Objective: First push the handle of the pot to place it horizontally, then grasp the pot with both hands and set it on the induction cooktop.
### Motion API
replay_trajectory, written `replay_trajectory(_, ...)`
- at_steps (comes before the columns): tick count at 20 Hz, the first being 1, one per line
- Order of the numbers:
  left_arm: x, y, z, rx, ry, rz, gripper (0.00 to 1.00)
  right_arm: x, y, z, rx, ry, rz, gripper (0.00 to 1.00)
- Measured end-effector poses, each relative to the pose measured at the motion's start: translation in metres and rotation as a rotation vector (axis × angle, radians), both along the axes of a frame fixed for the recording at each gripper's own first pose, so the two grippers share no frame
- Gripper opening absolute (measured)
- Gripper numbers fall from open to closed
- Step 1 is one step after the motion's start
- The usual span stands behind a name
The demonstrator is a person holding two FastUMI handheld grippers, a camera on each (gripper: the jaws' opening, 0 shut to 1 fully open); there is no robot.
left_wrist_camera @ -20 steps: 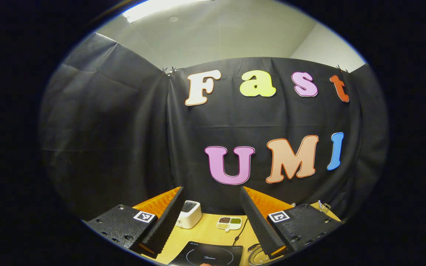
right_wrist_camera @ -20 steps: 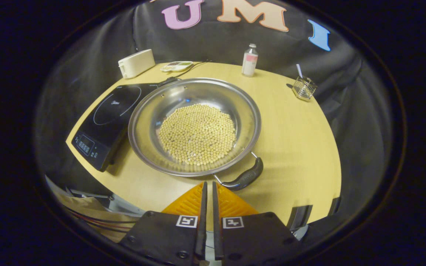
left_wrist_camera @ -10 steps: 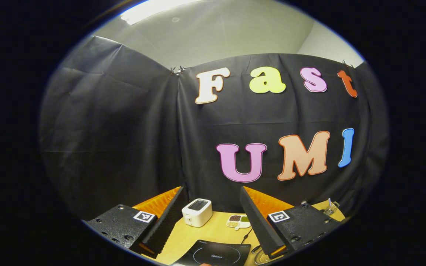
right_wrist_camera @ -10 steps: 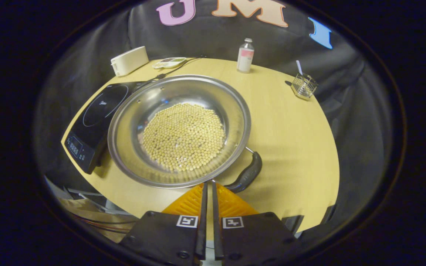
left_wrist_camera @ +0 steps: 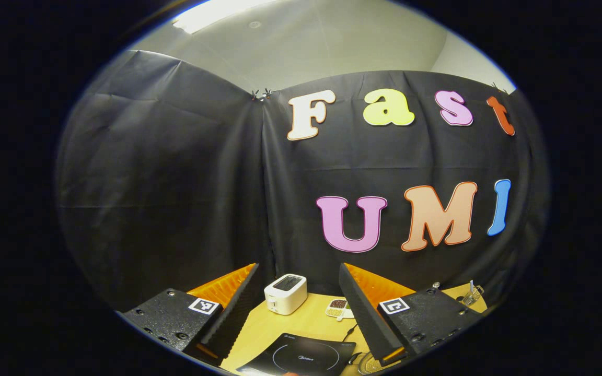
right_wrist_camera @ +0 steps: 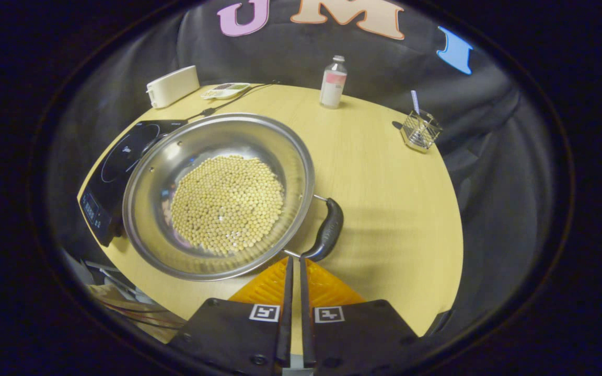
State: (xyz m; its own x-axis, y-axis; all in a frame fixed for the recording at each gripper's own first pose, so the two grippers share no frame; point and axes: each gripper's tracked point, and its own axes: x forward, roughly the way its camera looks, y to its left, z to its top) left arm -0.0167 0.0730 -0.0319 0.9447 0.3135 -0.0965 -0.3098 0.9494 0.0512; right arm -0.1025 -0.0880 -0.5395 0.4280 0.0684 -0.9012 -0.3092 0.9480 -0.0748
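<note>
My right gripper [right_wrist_camera: 294, 261] has its jaws pressed together with nothing between them, and their tips sit right at the near end of the pot's black handle [right_wrist_camera: 327, 232]; I cannot tell whether they touch it. The pot [right_wrist_camera: 217, 193], a wide steel one with a layer of pale yellow beans [right_wrist_camera: 227, 203] in its bottom, rests on the tabletop [right_wrist_camera: 384, 172] by its near edge, and its far-left rim overlaps the induction cooktop [right_wrist_camera: 115, 167], which lies along the left edge. The handle sticks out on the pot's right side. At the far edge stand a white toaster [right_wrist_camera: 171, 86], a small divided dish [right_wrist_camera: 225, 92] and a clear bottle [right_wrist_camera: 332, 82]; a wire basket [right_wrist_camera: 419, 131] sits by the right edge. My left gripper [left_wrist_camera: 298, 292] is held high with its jaws wide apart and empty, looking toward the black cloth wall [left_wrist_camera: 175, 183]; beyond its fingers I see the toaster [left_wrist_camera: 285, 293], the dish [left_wrist_camera: 338, 308], the cooktop [left_wrist_camera: 301, 357] and a sliver of the pot [left_wrist_camera: 366, 365].
</note>
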Motion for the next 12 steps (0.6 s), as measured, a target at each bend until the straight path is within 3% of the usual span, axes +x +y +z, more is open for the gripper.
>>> replay_trajectory(4, 0.001, -0.012, -0.011, -0.046, 0.006, -0.010, 0.93, 0.006, -0.009, 0.000, 0.009, -0.008, -0.006, 0.11)
replay_trajectory(5, 0.000, -0.014, -0.014, -0.045, 0.012, -0.010, 0.96, 0.008, -0.010, 0.000, 0.014, -0.012, -0.009, 0.17)
replay_trajectory(6, 0.001, -0.015, -0.016, -0.041, 0.014, -0.012, 0.92, 0.012, -0.012, 0.000, 0.012, -0.018, -0.014, 0.17)
replay_trajectory(7, 0.001, -0.017, -0.018, -0.039, 0.014, -0.018, 0.96, 0.013, -0.013, 0.000, 0.014, -0.019, -0.019, 0.16)
replay_trajectory(12, 0.009, -0.045, -0.045, -0.100, 0.028, -0.094, 0.93, 0.012, -0.019, 0.011, 0.032, -0.033, -0.047, 0.16)
